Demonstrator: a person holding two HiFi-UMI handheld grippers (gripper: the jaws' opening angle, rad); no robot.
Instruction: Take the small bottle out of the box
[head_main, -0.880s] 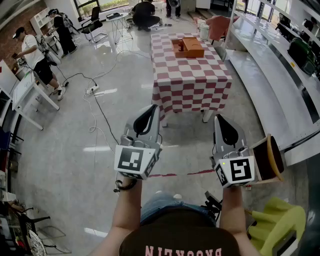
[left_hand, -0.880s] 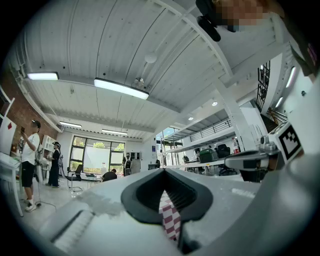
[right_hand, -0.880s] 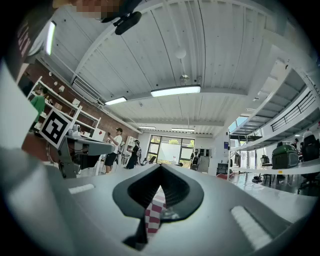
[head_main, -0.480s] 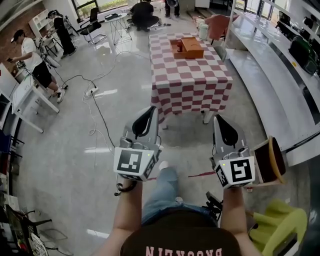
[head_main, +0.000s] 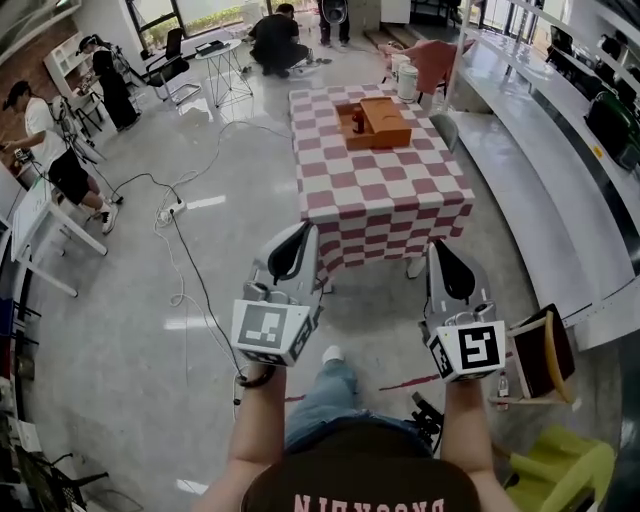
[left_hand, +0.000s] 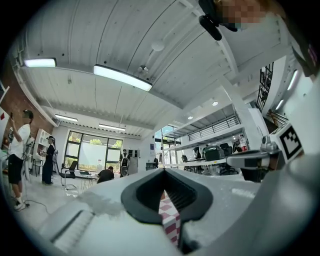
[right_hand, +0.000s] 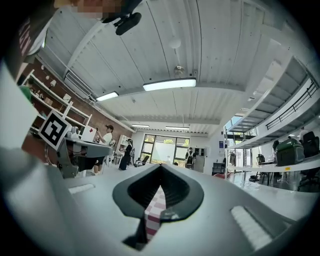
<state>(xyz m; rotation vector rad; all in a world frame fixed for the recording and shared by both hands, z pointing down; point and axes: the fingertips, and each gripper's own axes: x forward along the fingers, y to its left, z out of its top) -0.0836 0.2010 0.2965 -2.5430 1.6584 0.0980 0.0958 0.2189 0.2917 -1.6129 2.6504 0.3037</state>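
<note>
At the far half of the table (head_main: 440, 215), on its red-and-white checked cloth (head_main: 375, 185), sits the brown wooden box (head_main: 372, 122). Its left part looks open, with something dark inside; its right part is covered. I cannot make out the small bottle from where I stand, so its place in the box is not readable.

Both of my grippers are held up in front of me over bare floor (head_main: 130, 330), well apart from the table and the box.
- Left gripper (head_main: 300, 240): jaws together, tips meeting, nothing between them. Its own view shows only a sliver of the checked cloth through the narrow slit.
- Right gripper (head_main: 443, 258): jaws together too, nothing clamped; the same sliver of cloth shows through its slit.

The two grippers are level with each other, pointing toward the table, with its near edge just past their tips in the head view.

Surroundings: black cables (head_main: 190, 245) trail across the floor to my left. A person (head_main: 272, 38) crouches beyond the table. A yellow-green chair (head_main: 555, 470) stands at my lower right, with long white shelving (head_main: 540, 170) along the right side.
</note>
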